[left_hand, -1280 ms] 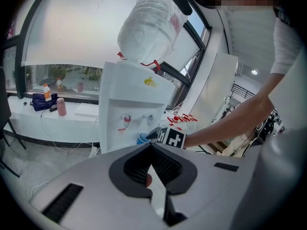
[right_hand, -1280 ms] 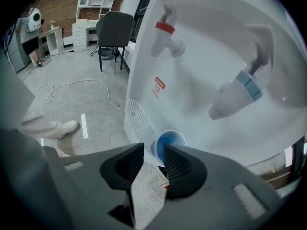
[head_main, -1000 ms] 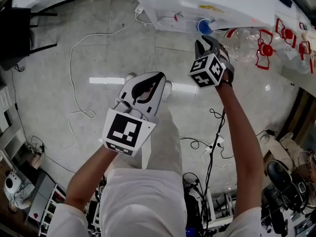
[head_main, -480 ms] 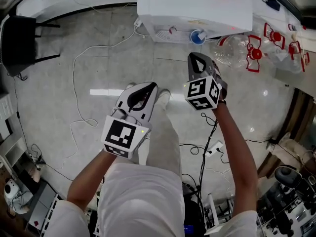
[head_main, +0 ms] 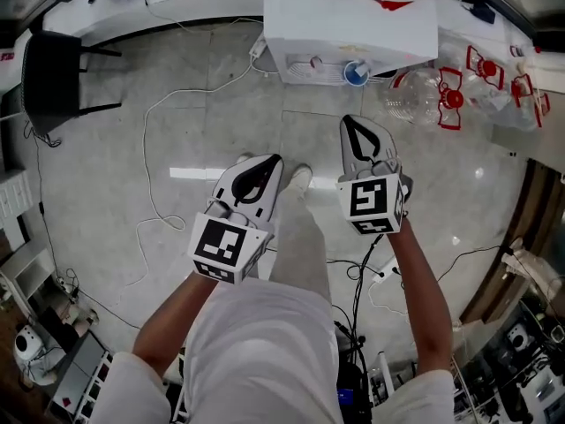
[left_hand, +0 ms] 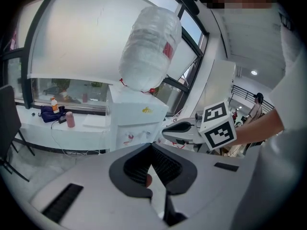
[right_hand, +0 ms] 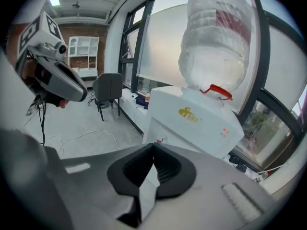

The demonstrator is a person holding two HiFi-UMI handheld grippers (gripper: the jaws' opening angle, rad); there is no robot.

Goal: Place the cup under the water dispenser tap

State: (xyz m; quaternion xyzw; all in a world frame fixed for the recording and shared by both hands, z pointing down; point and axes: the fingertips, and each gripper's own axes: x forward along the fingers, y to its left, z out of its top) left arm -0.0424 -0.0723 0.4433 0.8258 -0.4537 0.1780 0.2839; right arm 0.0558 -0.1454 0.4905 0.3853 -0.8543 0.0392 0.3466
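Seen from the head view, the white water dispenser (head_main: 353, 11) stands at 12 o'clock on the grey floor (head_main: 106, 193). The blue cup (head_main: 356, 72) sits in the recess at the dispenser's front, on the drip tray, just to the 3 o'clock side of a red tap (head_main: 315, 61). From above I cannot tell whether it sits squarely under a spout. No tool touches it.

The 2 tools hang side by side over the floor, well apart from the dispenser, both aimed toward 12 o'clock. The left tool (head_main: 274, 160) is clenched on nothing: in the left gripper view its jaws meet at the tips, with only floor showing through the slit behind them. The right tool (head_main: 348, 121) is likewise clenched and empty. In the right gripper view its ribbed pads (right_hand: 163, 169) close to a point, aimed at the dispenser, which carries a big inverted bottle (right_hand: 218, 37).

Each tool carries a marker cube at its rear, the left cube (head_main: 221, 247) at 7 o'clock of the picture's centre and the right cube (head_main: 372, 204) at 4 o'clock.

Empty clear bottles with red handles (head_main: 428, 97) lie at 2 o'clock, beside the dispenser. A dark chair (head_main: 55, 79) stands at 10 o'clock, and a white cable (head_main: 148, 162) loops over the floor at 9 o'clock.
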